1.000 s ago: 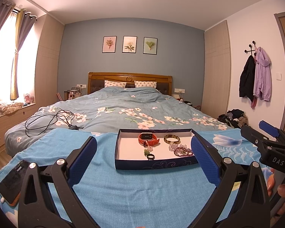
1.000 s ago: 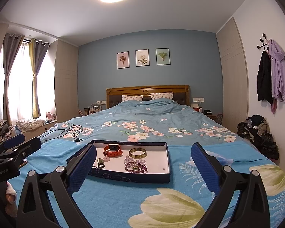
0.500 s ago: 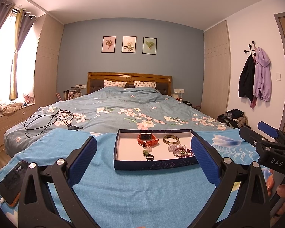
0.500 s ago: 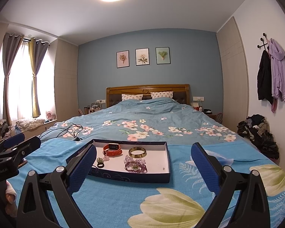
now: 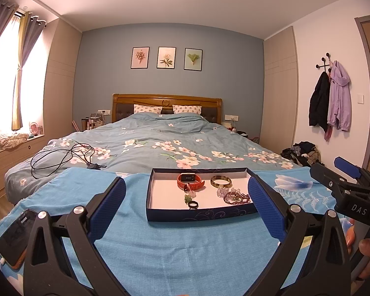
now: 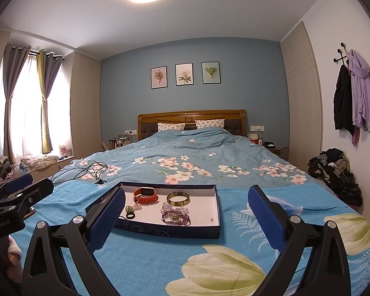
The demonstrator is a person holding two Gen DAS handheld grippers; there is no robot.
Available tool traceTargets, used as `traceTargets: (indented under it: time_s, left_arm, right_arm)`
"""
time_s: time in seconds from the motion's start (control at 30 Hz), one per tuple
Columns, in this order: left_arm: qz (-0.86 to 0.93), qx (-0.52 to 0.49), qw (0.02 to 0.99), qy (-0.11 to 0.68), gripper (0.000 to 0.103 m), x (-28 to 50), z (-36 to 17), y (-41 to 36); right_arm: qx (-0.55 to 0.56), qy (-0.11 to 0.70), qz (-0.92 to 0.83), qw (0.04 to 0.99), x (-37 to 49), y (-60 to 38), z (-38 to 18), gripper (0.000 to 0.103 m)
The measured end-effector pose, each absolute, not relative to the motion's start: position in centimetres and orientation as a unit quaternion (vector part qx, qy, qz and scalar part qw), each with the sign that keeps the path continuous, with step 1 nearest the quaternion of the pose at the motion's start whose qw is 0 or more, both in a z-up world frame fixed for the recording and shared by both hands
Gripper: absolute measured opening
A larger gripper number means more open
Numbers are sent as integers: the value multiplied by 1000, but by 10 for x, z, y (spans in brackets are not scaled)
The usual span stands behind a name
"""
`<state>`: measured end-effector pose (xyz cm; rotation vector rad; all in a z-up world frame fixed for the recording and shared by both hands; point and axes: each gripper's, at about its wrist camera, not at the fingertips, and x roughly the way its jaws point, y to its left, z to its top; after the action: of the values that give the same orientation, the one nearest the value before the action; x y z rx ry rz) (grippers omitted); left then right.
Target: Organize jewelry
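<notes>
A dark blue tray [image 5: 199, 215] [image 6: 170, 231] with a white floor lies on the blue cloth at the foot of the bed. Inside it are an orange watch [image 5: 190, 180] [image 6: 146, 195], a gold bangle [image 5: 221, 181] [image 6: 178, 198], purple bead bracelets [image 5: 234, 195] [image 6: 175, 215], a small green and pink pendant [image 5: 188, 197] [image 6: 133, 208] and a black ring [image 5: 193, 205] [image 6: 130, 215]. My left gripper [image 5: 186, 209] is open, short of the tray. My right gripper [image 6: 186, 214] is also open, short of the tray's right part. Nothing is held.
A phone [image 5: 14, 236] lies on the cloth at the near left. Black cables [image 5: 61, 157] sprawl on the floral quilt to the left behind the tray. Clothes are heaped on the floor [image 6: 335, 172] at the right wall. A hand [image 5: 365, 249] holds the right gripper's handle.
Both views have barely shifted; the tray sits very slightly further left in the left wrist view. Both grippers stay open and nothing in the tray has moved.
</notes>
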<state>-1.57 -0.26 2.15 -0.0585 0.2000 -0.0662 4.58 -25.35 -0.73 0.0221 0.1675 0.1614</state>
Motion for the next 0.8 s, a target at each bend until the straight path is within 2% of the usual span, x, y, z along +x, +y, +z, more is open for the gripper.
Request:
traceTargets:
  time_s: [0.8]
  left_arm:
    - [-33, -29, 994, 100, 97, -16, 22, -3]
  right_arm:
    - [12, 85, 79, 993, 49, -253, -7, 96]
